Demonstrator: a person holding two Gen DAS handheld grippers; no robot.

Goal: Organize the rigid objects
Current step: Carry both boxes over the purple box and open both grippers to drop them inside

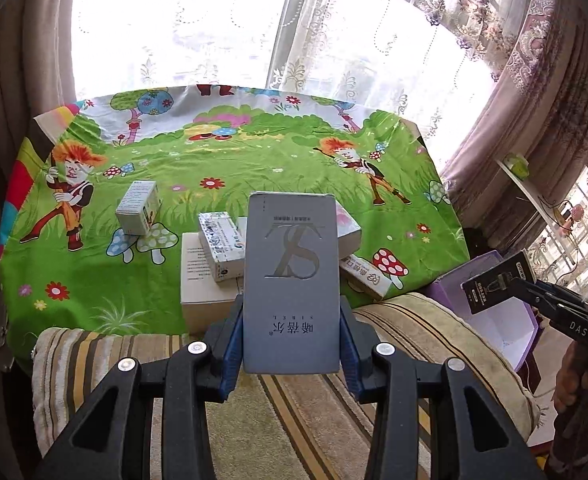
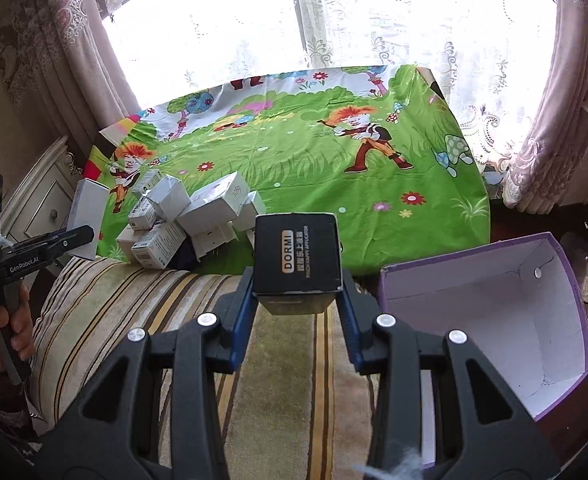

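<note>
Hidden: my grey box [image 1: 292, 284] blocks part of the pile [image 1: 214, 256] at frame centre.
Left gripper [image 1: 292, 344]: clamped on grey box.
Right gripper [image 2: 297, 300]: clamped on black box [image 2: 297, 258]; purple bin [image 2: 490, 312] lower right.

Tall grey box [image 1: 292, 284] with "S" logo, held upright off the surface, print upside down to the left wrist camera. Black "DORMI" box [image 2: 297, 256] held aloft, label running vertically, near the open purple box [image 2: 490, 320] with white interior, tipped toward the right wrist camera. Small white cartons [image 2: 186, 216] piled on the cartoon-print desk [image 2: 334, 168].
</note>
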